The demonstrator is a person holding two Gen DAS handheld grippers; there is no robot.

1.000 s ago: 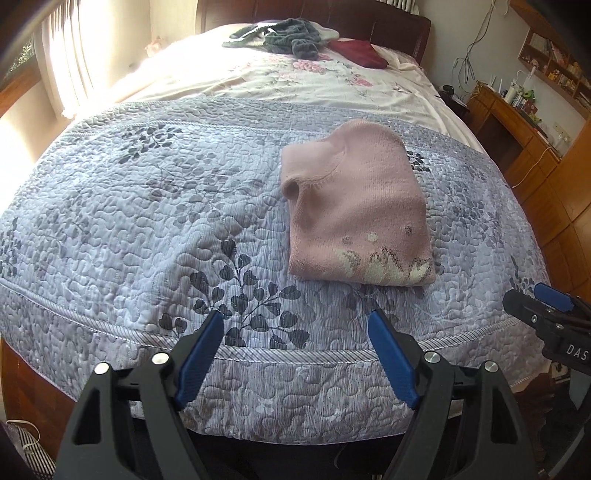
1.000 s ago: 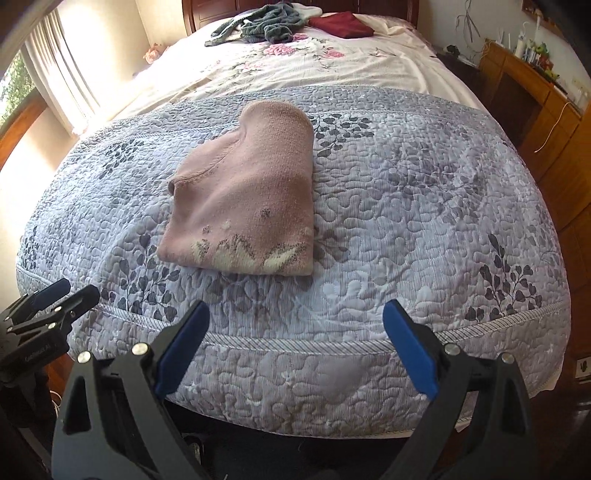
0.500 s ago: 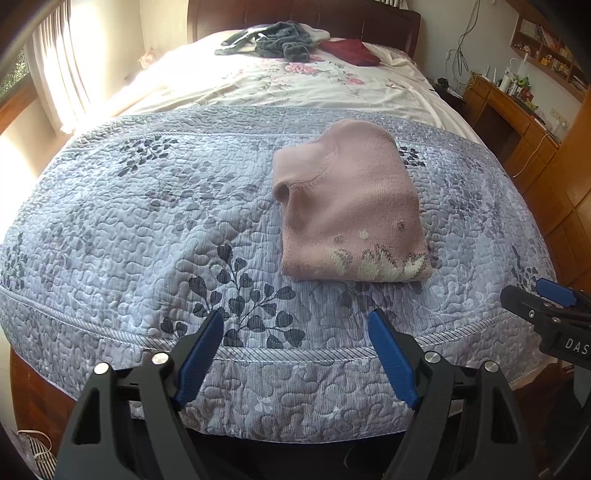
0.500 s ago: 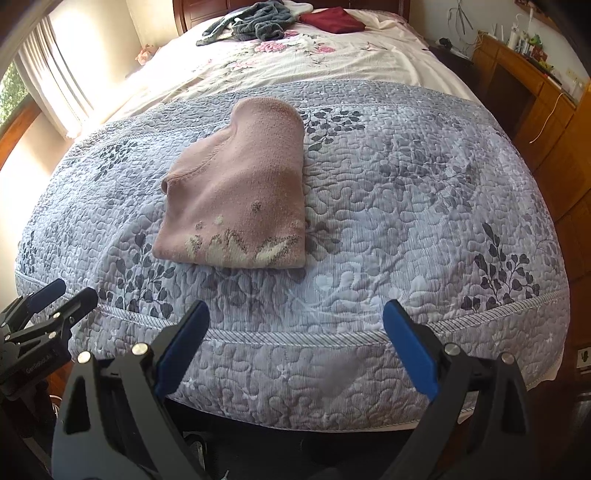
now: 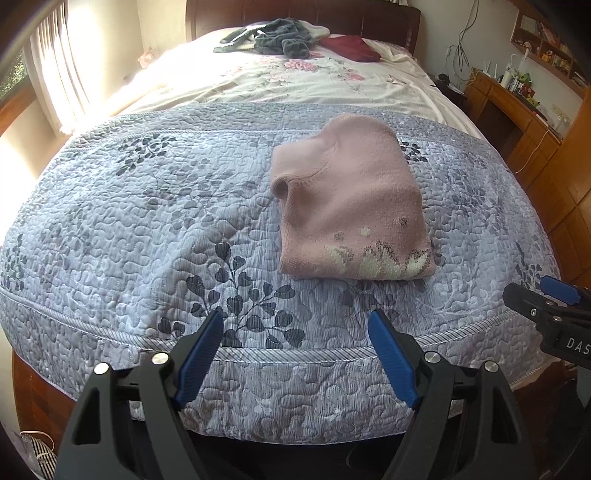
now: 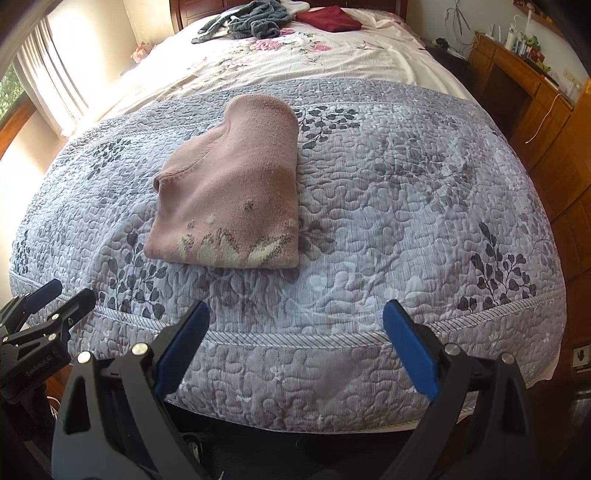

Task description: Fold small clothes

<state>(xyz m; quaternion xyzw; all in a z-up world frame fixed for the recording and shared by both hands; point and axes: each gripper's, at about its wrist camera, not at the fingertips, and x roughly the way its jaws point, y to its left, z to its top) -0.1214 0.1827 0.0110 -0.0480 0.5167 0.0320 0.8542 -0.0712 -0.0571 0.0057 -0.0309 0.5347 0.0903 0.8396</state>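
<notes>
Already the pink sweater is lying folded into a compact packet on the grey quilt, near the foot edge of the bed. Both the left gripper and the right gripper are held wide open, nothing is gripped, and both are kept apart from the sweater. This fold is judged finished; next, probably another garment must be fetched from the dark clothes at the headboard.

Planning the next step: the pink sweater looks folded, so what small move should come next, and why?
Probably set the pink sweater aside. It lies folded on the quilt; the left gripper and right gripper are open, empty, short of it.
</notes>
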